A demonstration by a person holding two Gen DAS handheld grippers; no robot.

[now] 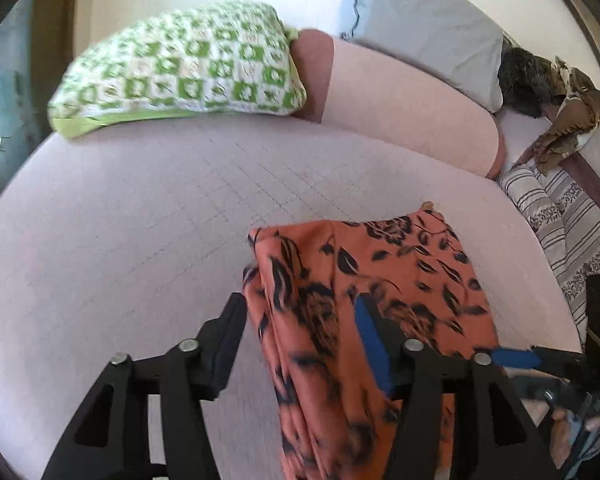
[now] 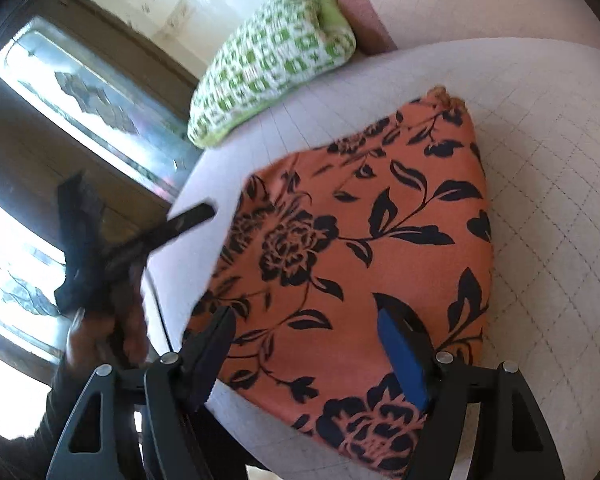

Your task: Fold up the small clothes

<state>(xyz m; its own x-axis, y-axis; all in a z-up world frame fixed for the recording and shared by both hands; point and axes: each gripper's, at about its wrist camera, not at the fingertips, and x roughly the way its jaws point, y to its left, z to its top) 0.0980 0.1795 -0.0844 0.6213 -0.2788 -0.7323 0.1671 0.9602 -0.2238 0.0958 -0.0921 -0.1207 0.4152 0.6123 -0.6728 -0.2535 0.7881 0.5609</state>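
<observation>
An orange garment with a black flower print (image 1: 364, 304) lies folded on the pale pink bed cover (image 1: 140, 220). It also fills the middle of the right wrist view (image 2: 364, 248). My left gripper (image 1: 300, 320) is open, with the cloth's folded left edge between its fingers. My right gripper (image 2: 304, 332) is open just above the garment's near part, its blue-padded finger (image 2: 400, 352) over the print. The right gripper shows at the right edge of the left wrist view (image 1: 540, 360). The left gripper and the hand holding it show blurred at the left of the right wrist view (image 2: 100, 256).
A green and white checked pillow (image 1: 180, 68) lies at the head of the bed, with a pink bolster (image 1: 404, 108) and a grey pillow (image 1: 428, 28) beside it. A striped cloth (image 1: 568, 224) and brown fabric (image 1: 572, 116) lie at the right. A window (image 2: 80, 92) is at the left.
</observation>
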